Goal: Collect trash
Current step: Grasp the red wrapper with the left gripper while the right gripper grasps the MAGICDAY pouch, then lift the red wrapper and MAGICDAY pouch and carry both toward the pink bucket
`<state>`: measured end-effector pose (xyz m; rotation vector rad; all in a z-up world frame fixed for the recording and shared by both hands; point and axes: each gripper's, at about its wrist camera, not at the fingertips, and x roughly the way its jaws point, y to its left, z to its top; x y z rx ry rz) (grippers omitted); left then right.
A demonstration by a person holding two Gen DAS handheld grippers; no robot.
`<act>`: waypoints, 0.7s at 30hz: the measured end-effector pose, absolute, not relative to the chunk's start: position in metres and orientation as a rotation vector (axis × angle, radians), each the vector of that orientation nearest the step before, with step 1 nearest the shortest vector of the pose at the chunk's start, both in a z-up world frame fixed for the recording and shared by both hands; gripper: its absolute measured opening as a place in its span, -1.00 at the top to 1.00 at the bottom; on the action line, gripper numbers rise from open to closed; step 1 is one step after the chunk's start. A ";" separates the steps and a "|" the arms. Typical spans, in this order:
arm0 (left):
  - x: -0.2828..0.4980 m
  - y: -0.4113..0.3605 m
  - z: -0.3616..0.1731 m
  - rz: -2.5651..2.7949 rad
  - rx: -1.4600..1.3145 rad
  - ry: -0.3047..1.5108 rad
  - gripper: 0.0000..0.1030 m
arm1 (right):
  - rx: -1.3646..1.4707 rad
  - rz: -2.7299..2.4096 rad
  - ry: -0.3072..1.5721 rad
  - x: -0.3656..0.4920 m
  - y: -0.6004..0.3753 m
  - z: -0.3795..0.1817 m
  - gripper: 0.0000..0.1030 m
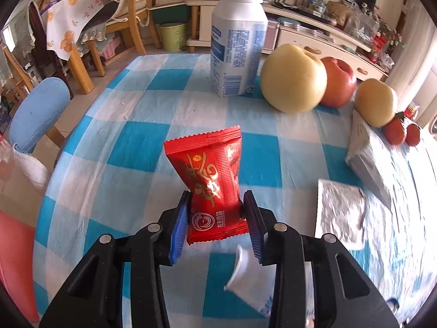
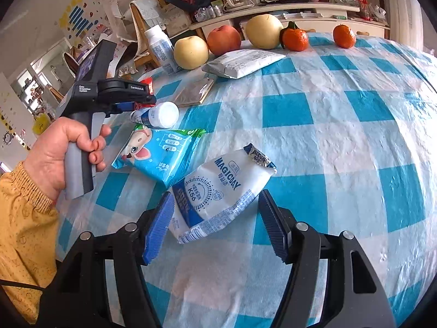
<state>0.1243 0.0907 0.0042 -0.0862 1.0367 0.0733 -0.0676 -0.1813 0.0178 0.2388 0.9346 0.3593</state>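
Note:
My left gripper is shut on a red snack wrapper and holds it above the blue-checked tablecloth. The left gripper also shows in the right wrist view, held in a hand at the table's left. My right gripper is open, its fingers on either side of a white MAGICDAY wrapper lying on the cloth. A blue cartoon wrapper lies just left of it. A small white bottle lies on its side beyond that.
A tall white bottle, two pears and an apple stand at the far edge. Two tangerines, a white parcel and a silver foil pack lie on the table. Chairs stand to the left.

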 end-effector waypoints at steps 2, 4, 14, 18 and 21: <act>0.114 0.089 0.004 0.048 -0.082 1.036 0.22 | 0.219 0.362 0.926 -0.063 -0.177 0.018 -0.28; 0.103 0.087 0.004 0.025 -0.081 1.036 0.23 | 0.190 0.373 0.921 -0.057 -0.173 0.017 -0.28; 0.047 0.075 0.008 -0.071 -0.104 1.034 0.31 | 0.048 0.373 0.917 -0.038 -0.152 0.014 -0.60; 0.033 0.078 0.007 -0.081 -0.122 1.030 0.31 | 0.032 0.369 0.920 -0.038 -0.154 0.014 -0.50; 0.027 0.084 0.007 -0.074 -0.134 1.012 0.30 | 0.018 0.369 0.922 -0.039 -0.155 0.015 -0.32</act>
